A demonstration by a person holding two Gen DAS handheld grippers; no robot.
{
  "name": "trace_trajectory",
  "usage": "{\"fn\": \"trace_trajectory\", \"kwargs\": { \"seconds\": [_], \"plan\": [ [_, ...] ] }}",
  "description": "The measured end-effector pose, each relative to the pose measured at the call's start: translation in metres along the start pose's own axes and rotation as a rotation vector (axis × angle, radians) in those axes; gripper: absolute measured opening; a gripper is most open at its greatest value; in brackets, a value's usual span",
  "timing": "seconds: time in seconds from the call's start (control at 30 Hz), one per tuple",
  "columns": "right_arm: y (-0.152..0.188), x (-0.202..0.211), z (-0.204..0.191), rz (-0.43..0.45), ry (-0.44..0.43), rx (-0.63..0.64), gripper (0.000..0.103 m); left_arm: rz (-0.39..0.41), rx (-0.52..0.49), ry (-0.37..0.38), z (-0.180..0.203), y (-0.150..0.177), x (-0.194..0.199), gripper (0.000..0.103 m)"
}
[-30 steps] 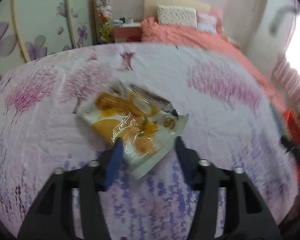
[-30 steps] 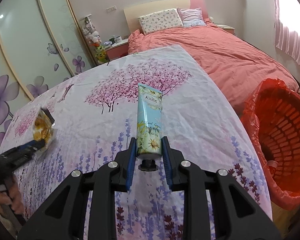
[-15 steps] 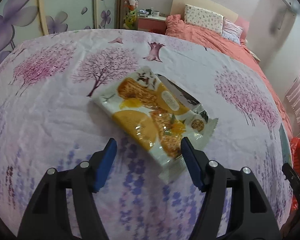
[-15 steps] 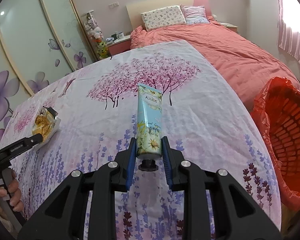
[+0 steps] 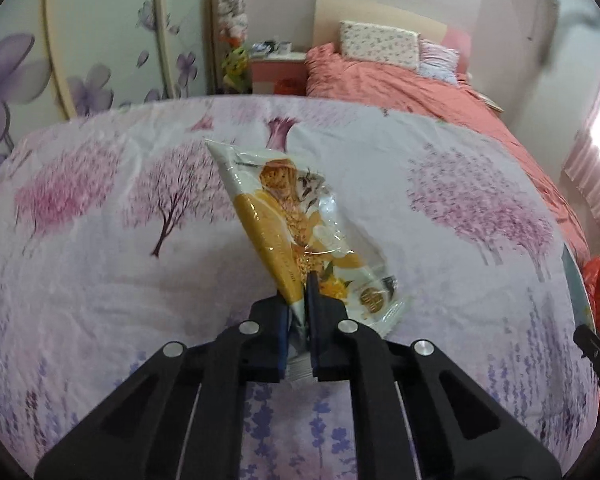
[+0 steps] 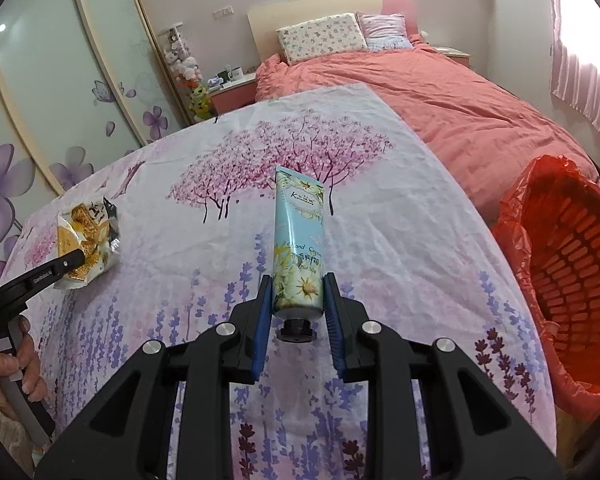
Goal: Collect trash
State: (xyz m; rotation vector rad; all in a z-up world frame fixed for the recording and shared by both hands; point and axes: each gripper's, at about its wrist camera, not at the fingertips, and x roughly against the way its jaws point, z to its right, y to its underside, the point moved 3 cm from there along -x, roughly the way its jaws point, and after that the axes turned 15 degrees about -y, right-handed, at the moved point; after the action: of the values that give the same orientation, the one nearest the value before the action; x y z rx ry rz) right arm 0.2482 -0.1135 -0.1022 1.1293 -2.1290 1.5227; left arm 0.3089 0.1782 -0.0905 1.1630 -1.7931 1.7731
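A crinkled yellow-and-white snack wrapper (image 5: 296,216) is pinched at its near end by my left gripper (image 5: 300,292), whose jaws are shut on it; its far end tilts up off the floral cloth (image 5: 100,280). From the right wrist view the same wrapper (image 6: 86,246) shows at far left under the left gripper (image 6: 74,260). My right gripper (image 6: 298,296) is shut on a pale blue hand cream tube (image 6: 298,240), cap toward the camera, held above the cloth.
A red basket lined with a red bag (image 6: 572,280) stands off the table's right edge. Behind the table is a bed with a coral cover (image 6: 440,96). A person's hand (image 6: 8,368) grips the left tool's handle at lower left.
The left gripper's jaws, open around the wrapper half a second ago, have shut on its near end, folding and tilting it up. The right gripper with the tube has stayed put.
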Motion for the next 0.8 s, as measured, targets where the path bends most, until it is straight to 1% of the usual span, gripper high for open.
{"fn": "trace_trajectory", "kwargs": {
  "seconds": [0.23, 0.37, 0.67, 0.8],
  "plan": [
    [-0.008, 0.02, -0.004, 0.048, -0.002, 0.005, 0.026, 0.088, -0.048, 0.012, 0.016, -0.014, 0.041, 0.009],
    [-0.012, 0.034, -0.006, 0.083, -0.012, 0.004, 0.026, 0.138, -0.082, 0.039, 0.03, -0.016, 0.07, 0.009],
    [-0.017, 0.07, -0.014, 0.174, -0.01, 0.049, 0.026, 0.19, -0.151, 0.104, 0.064, -0.009, 0.119, 0.009],
    [-0.021, 0.086, -0.011, 0.207, -0.004, 0.045, 0.026, 0.217, -0.185, 0.13, 0.083, -0.007, 0.138, 0.009]
  ]
}}
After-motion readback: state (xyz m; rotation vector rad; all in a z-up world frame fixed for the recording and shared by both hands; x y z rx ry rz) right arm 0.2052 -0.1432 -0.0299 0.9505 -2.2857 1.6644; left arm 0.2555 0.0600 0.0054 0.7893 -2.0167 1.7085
